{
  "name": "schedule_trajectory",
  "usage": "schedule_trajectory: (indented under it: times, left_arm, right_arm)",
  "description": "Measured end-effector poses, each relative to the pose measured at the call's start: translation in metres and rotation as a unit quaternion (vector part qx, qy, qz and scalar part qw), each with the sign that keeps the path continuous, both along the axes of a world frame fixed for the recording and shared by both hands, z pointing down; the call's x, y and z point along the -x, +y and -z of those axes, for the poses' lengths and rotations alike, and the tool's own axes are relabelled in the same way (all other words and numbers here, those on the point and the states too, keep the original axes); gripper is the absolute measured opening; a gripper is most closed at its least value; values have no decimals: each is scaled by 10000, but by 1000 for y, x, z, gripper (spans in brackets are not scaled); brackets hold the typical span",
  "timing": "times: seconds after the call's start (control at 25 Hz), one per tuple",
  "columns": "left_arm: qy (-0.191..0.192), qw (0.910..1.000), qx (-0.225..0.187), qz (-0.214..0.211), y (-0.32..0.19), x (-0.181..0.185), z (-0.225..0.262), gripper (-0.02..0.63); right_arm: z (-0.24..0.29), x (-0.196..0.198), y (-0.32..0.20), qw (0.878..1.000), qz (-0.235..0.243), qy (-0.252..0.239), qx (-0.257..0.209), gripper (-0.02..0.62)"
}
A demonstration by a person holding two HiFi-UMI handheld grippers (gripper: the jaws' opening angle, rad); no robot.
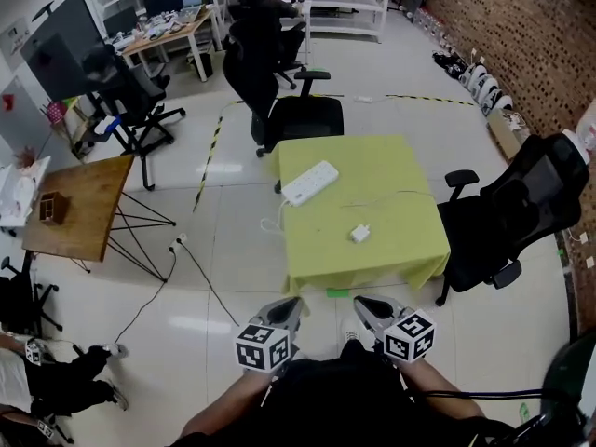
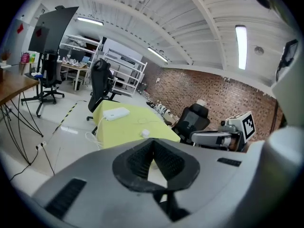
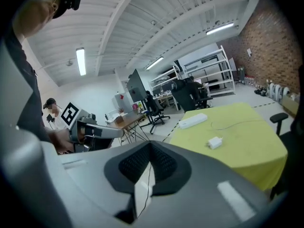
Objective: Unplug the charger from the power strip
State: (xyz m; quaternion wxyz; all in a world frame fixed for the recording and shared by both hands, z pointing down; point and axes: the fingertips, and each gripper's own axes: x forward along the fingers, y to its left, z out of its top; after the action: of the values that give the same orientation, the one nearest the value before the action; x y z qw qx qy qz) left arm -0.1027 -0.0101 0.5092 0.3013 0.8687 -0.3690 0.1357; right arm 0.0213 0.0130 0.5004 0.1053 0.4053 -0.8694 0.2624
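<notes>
A white power strip (image 1: 310,182) lies on the far left part of a table under a yellow-green cloth (image 1: 391,250). A small white charger (image 1: 360,234) lies flat on the cloth nearer me, apart from the strip, with a thin cable curling behind it. Both grippers hang close to my body, short of the table's front edge: the left gripper (image 1: 291,307) and the right gripper (image 1: 365,305) are both shut and hold nothing. The left gripper view shows the strip (image 2: 116,113) and the charger (image 2: 145,133) far ahead. The right gripper view shows the same strip (image 3: 192,120) and charger (image 3: 215,142).
A black office chair (image 1: 521,203) stands at the table's right side and another (image 1: 298,110) behind it. A wooden table (image 1: 79,203) on thin black legs stands to the left, with a cable (image 1: 191,268) trailing over the floor. A brick wall (image 1: 521,35) runs along the right.
</notes>
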Motion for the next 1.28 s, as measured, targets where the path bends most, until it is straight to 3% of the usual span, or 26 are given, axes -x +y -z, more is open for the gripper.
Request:
schedule_trajectory:
  times: [0.16,0.36,0.64,0.92,1.28]
  left_arm:
    - [-10,9998,-119,-149,-10,10,-1,3]
    - [110,9995,-290,-36,-11,16,16,4]
    - [189,9984,-311,429,-19,19,19,3]
    - [89,9957,-372,840,-15,15,25,3]
    - [-64,9971,-337,681,-5,-12,25,4]
  right_arm:
    - [5,-8,8,9993,-343,112,-65,1]
    - [6,-21,9,9985,-483,246,-7,1]
    - [26,-33,-9,9987,-198,397,-247,1]
    - [17,-54,-10,9993,101,353,-117,2]
    - [10,-63,-5,9996,278,81,-19,1]
